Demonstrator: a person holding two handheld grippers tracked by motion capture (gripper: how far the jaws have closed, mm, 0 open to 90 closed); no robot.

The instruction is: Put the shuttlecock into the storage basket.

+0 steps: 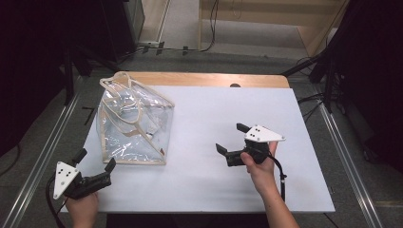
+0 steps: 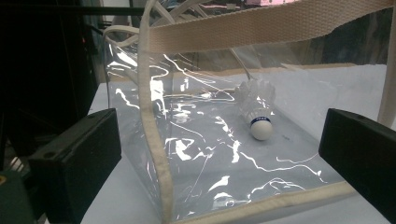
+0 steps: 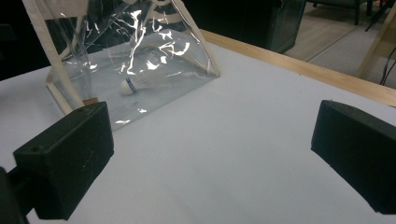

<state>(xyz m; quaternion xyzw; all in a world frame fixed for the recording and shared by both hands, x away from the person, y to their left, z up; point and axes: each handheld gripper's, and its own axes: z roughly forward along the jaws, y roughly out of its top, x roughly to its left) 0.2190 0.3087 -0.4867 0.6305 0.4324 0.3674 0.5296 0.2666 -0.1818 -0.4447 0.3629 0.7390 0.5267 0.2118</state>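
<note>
A clear plastic bag (image 1: pixel 134 121) with cream webbing trim and handles stands on the left part of the white table (image 1: pixel 204 190). Inside it lies a white shuttlecock (image 2: pixel 258 112) with a blue band near its cork; the right gripper view catches the shuttlecock (image 3: pixel 140 84) through the bag (image 3: pixel 140 56). My left gripper (image 1: pixel 95 160) is open at the table's front left corner, its jaws pointing at the bag's (image 2: pixel 196 140) near corner, a little apart from it. My right gripper (image 1: pixel 233 137) is open right of centre, facing left toward the bag, with nothing between its jaws.
A wooden strip (image 1: pixel 204 79) runs along the table's far edge. Metal rails (image 1: pixel 45 152) flank the table on both sides. Dark equipment and cables stand beyond the far edge. White tabletop lies bare between the bag and the right gripper.
</note>
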